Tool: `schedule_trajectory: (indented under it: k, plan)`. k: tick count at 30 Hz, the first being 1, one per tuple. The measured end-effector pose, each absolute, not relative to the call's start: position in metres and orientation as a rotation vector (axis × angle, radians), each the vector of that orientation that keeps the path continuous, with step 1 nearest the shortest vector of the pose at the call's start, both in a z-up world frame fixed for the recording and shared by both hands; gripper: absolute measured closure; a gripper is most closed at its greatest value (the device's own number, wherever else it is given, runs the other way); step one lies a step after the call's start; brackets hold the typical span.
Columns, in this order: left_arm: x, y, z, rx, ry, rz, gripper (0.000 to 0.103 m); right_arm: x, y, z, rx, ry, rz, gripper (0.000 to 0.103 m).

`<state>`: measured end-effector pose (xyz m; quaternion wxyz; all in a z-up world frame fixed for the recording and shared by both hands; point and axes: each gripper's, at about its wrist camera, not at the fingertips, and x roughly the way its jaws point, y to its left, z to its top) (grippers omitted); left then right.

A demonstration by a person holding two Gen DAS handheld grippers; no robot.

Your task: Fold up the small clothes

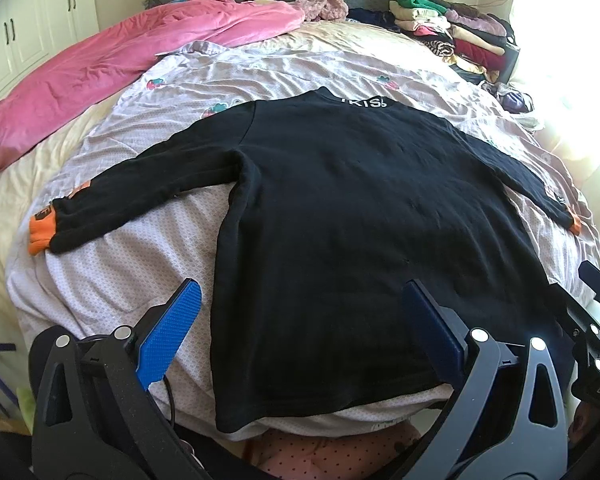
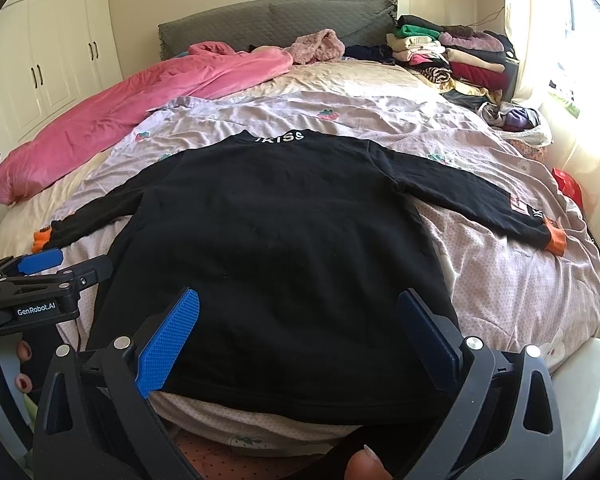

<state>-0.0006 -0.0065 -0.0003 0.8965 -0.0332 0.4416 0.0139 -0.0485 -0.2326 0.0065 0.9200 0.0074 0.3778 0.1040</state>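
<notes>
Both my tongs hang released over the near hem: my left gripper [image 1: 300,320] spread wide at the hem's left corner, my right gripper [image 2: 300,324] spread above its middle. The black sweater [image 1: 340,208] lies flat, back up, sleeves out, on the pale quilt [image 1: 112,280], collar away from me.

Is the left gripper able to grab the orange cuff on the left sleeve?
Probably yes. The left gripper is open, and nothing lies between it and the orange cuff, only bare quilt.

Black sweater [image 1: 340,208], orange cuffs [image 1: 40,236]
</notes>
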Motion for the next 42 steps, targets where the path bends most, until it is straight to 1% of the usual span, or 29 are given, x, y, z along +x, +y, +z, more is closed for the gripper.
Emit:
schedule_trajectory:
  k: [42]
  plan:
    - [0.0053,-0.0014,-0.006,-0.07,0.923,0.013,0.009,-0.0464,-0.2333,0.0121,0.029,0.768,0.222,0.004]
